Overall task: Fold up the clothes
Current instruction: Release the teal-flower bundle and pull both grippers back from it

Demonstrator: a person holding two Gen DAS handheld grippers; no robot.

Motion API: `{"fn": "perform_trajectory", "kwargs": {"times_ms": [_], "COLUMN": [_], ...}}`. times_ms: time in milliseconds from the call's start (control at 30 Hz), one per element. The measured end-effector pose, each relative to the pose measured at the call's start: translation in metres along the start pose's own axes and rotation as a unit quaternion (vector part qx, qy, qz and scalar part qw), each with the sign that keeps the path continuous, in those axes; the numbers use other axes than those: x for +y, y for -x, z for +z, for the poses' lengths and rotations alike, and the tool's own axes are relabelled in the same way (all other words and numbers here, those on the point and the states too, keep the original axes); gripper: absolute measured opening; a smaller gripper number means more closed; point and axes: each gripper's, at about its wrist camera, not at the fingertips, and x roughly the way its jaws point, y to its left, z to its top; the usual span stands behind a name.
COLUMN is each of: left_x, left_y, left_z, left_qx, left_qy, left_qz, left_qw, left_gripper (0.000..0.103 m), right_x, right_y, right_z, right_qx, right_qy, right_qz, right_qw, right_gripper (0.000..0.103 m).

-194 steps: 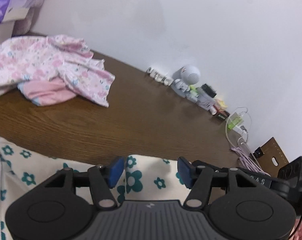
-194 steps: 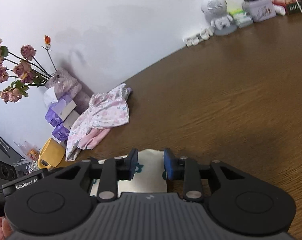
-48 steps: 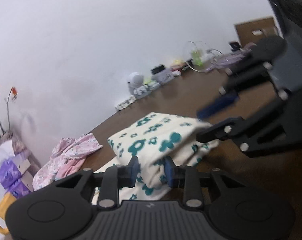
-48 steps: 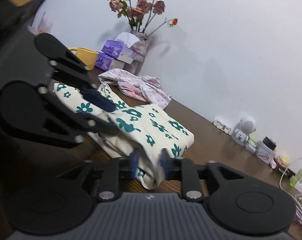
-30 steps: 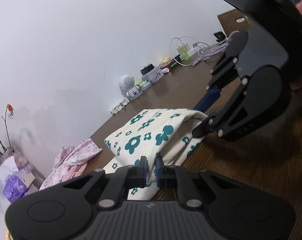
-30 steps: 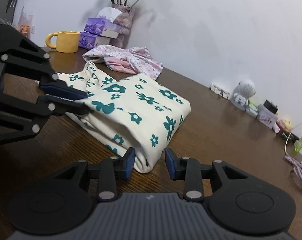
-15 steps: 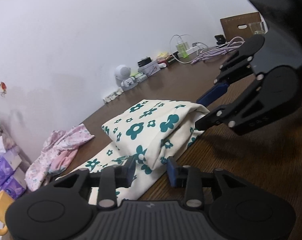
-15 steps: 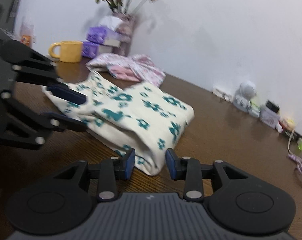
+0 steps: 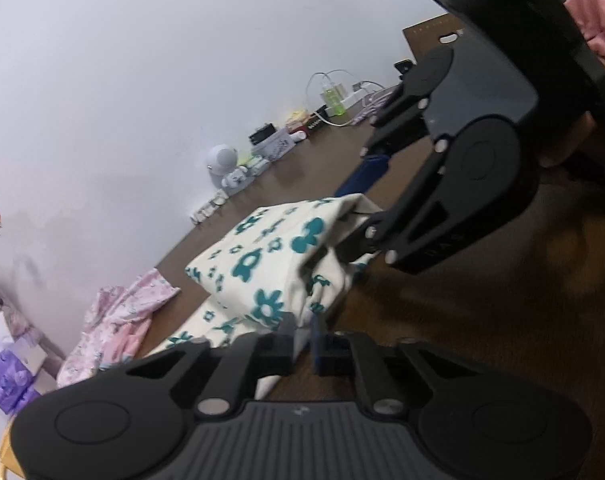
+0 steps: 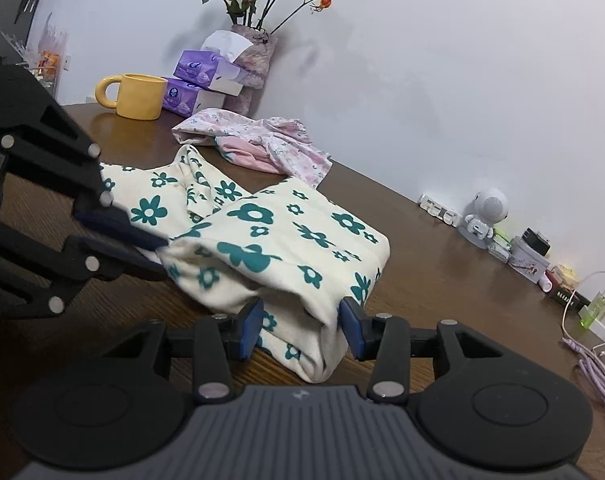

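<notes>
A cream garment with teal flowers (image 9: 262,264) (image 10: 294,232) lies folded into a thick bundle on the brown table (image 10: 442,280). My left gripper (image 9: 304,338) is at the bundle's near left corner. Its jaws are closing and pinch a thin edge of the cloth. From the right wrist view the left gripper (image 10: 150,254) bites the same corner from the left. My right gripper (image 10: 300,330) straddles the bundle's other folded end. Its jaws are opening, with the fold loose between the blue pads. In the left wrist view the right gripper (image 9: 350,216) reaches in from the upper right.
A crumpled pink floral garment (image 10: 262,140) (image 9: 118,312) lies behind the bundle. Behind it stand a yellow mug (image 10: 138,96), purple tissue boxes (image 10: 206,68) and a vase of dried roses (image 10: 254,56). A white robot figure (image 10: 486,208), small tins and charger cables (image 10: 598,308) line the wall.
The left jaws opened half a second ago and have closed again on the cloth's edge. The right jaws have spread wider around the fold. Both hands stayed nearly in place.
</notes>
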Motion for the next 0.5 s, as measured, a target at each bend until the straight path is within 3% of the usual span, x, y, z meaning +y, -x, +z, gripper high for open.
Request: {"fn": "perform_trajectory", "kwargs": {"times_ms": [167, 433, 500], "left_x": [0.015, 0.015, 0.013], "left_y": [0.002, -0.01, -0.01], "left_z": [0.0, 0.009, 0.012], "left_qx": [-0.003, -0.004, -0.008], "left_qy": [0.041, 0.056, 0.059], "left_qz": [-0.003, -0.007, -0.007], "left_qw": [0.9992, 0.9984, 0.9982], "left_gripper": [0.023, 0.026, 0.039], "right_x": [0.002, 0.008, 0.007], "right_y": [0.009, 0.01, 0.01], "right_z": [-0.001, 0.002, 0.001], "right_qx": [-0.013, -0.016, -0.016], "right_qy": [0.02, 0.029, 0.022], "right_qz": [0.009, 0.011, 0.009], "right_qw": [1.0, 0.999, 1.0], "right_gripper": [0.045, 0.05, 0.05]}}
